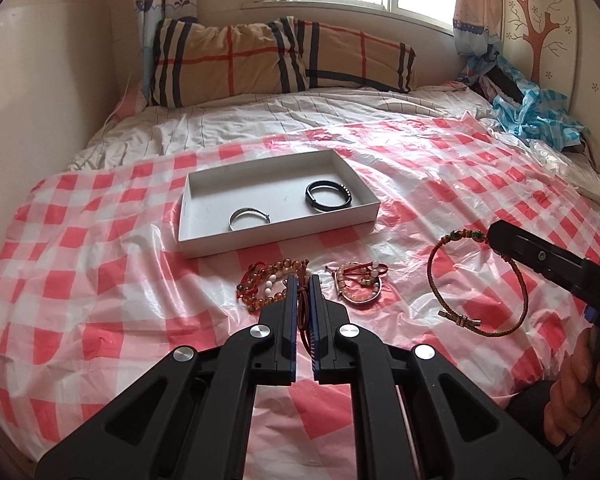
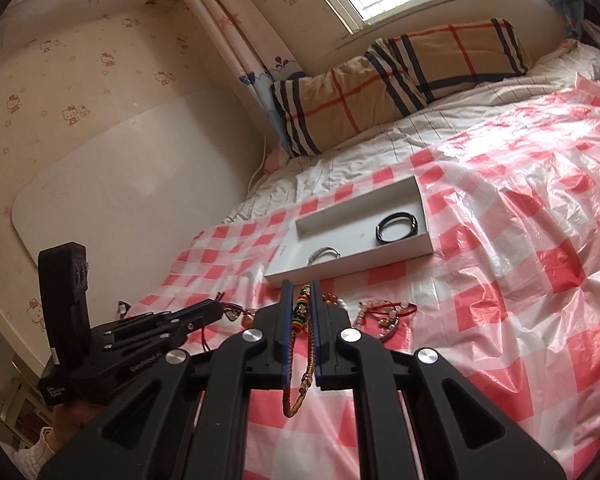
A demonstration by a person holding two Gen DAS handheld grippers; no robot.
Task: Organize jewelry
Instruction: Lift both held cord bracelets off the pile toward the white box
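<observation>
**Two bracelets in our grips, two already boxed**

On the checked plastic sheet (image 1: 100, 248) we hold both tongs nearly closed. Our right gripper (image 2: 301, 296) pinches the woven cord bracelet (image 1: 476, 280) by its beaded section, the loop hanging free above the sheet. Our left gripper (image 1: 302, 288) is closed on the red cord of the amber bead bracelet (image 1: 264, 284), which lies on the sheet. The white box (image 1: 188, 208) sits just beyond, with a silver bangle (image 1: 249, 218) and a black bracelet (image 1: 327, 197) inside.

We judge the risks to be these: the dangling loop could catch the box wall, and lifting the beads could drag the heart-shaped bracelet (image 1: 358, 284) just beside them if cords are tangled.

We cannot tell how firmly the left pads grip the thin cord, since the fingers hide it.
</observation>
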